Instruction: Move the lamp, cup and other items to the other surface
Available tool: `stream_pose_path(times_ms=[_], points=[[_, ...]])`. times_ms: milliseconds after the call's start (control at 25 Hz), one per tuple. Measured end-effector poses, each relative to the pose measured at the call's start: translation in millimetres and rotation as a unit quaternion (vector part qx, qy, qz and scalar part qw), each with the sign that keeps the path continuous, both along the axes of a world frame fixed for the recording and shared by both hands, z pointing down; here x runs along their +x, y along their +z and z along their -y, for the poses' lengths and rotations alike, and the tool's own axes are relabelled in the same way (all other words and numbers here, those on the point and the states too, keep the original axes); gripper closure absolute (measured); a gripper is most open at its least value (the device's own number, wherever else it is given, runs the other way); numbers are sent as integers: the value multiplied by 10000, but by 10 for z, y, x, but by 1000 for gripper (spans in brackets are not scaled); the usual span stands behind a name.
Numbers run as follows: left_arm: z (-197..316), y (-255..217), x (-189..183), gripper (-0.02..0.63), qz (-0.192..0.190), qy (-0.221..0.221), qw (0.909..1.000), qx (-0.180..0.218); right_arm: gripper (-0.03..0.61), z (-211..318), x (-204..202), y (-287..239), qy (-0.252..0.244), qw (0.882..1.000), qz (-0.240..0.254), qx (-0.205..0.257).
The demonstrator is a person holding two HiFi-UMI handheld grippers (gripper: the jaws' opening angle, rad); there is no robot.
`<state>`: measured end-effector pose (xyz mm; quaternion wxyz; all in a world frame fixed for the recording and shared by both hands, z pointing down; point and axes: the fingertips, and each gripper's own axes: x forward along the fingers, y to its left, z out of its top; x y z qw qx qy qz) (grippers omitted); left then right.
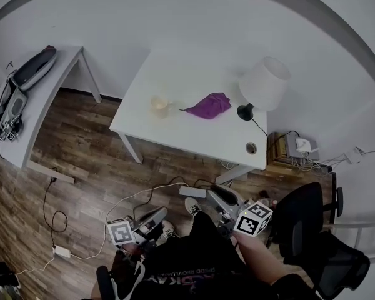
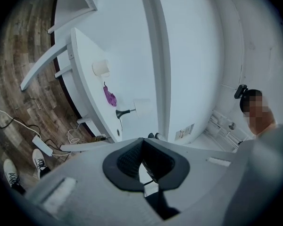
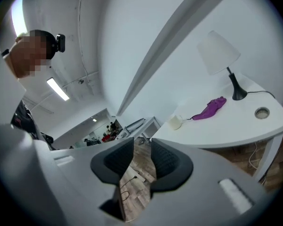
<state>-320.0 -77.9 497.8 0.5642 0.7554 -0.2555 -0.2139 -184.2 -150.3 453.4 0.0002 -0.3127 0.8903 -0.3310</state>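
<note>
On the white table (image 1: 175,74) stand a pale cup (image 1: 160,105), a crumpled purple cloth (image 1: 209,105) and a white-shaded lamp (image 1: 262,85) on a black base, its cord running off the table's right end. Both grippers are low over the wooden floor, well short of the table. My left gripper (image 1: 159,215) has its pads meeting at the tips, with nothing in them. My right gripper (image 1: 214,194) is open and empty. The left gripper view shows cup (image 2: 101,68), cloth (image 2: 109,96) and lamp (image 2: 142,107); the right gripper view shows lamp (image 3: 218,52), cloth (image 3: 209,109) and cup (image 3: 176,122).
A second white table (image 1: 56,83) at the left carries dark devices (image 1: 25,80). A black office chair (image 1: 306,224) stands close on my right. A power strip (image 1: 192,191) and cables lie on the floor before the table. A wooden box with chargers (image 1: 294,152) sits beyond the table's right end.
</note>
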Motion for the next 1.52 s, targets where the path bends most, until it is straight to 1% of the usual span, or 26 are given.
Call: stream_pose_path(times_ms=[80, 160, 240, 320, 360, 400, 480, 600, 680, 760, 880, 1000, 1080, 1120, 1200, 1320, 1400, 1520], points=[[16, -7, -187, 621, 74, -361, 9993, 41, 456, 246, 54, 60, 86, 9996, -277, 70], [38, -43, -370, 621, 115, -743, 9971, 77, 436, 539, 120, 117, 119, 9976, -654, 200], [46, -47, -501, 621, 148, -1079, 9940, 52, 428, 867, 182, 141, 128, 9940, -1028, 355], [64, -63, -552, 621, 50, -1378, 9904, 4, 412, 1217, 244, 181, 152, 9883, -1427, 518], [77, -79, -557, 621, -27, -1508, 9886, -15, 407, 1391, 279, 225, 177, 9843, -1654, 593], [86, -73, -564, 621, -22, -1608, 9870, -29, 402, 1563, 317, 290, 210, 9796, -1890, 646], [122, -65, -575, 621, 86, -1758, 9844, -25, 388, 1913, 401, 491, 247, 9694, -2356, 640], [193, -86, -532, 621, 95, -1936, 9810, -81, 369, 2448, 526, 894, 169, 9526, -3003, 451], [210, -33, -522, 621, 245, -2031, 9787, -172, 360, 2783, 615, 1150, 171, 9424, -3327, 305], [208, 24, -506, 621, 322, -2144, 9757, -307, 356, 3065, 680, 1336, 278, 9391, -3424, 102], [229, 96, -478, 621, 463, -2250, 9720, -505, 348, 3450, 677, 1497, 461, 9435, -3278, -160], [288, 157, -461, 621, 592, -2325, 9685, -666, 298, 3791, 649, 1630, 518, 9381, -3416, -244], [327, 174, -446, 621, 643, -2365, 9666, -745, 282, 3952, 619, 1691, 506, 9340, -3528, -268], [343, 187, -441, 621, 667, -2376, 9659, -779, 267, 4016, 592, 1724, 468, 9317, -3593, -257], [376, 221, -432, 621, 678, -2402, 9647, -844, 264, 4113, 528, 1800, 353, 9273, -3720, -232], [429, 248, -407, 621, 570, -2466, 9630, -923, 264, 4181, 472, 1935, 201, 9240, -3804, -338], [440, 268, -424, 621, 619, -2476, 9623, -944, 264, 4184, 454, 2009, 146, 9221, -3846, -401], [452, 292, -431, 621, 542, -2505, 9615, -990, 273, 4172, 444, 2133, 14, 9141, -4041, -340]])
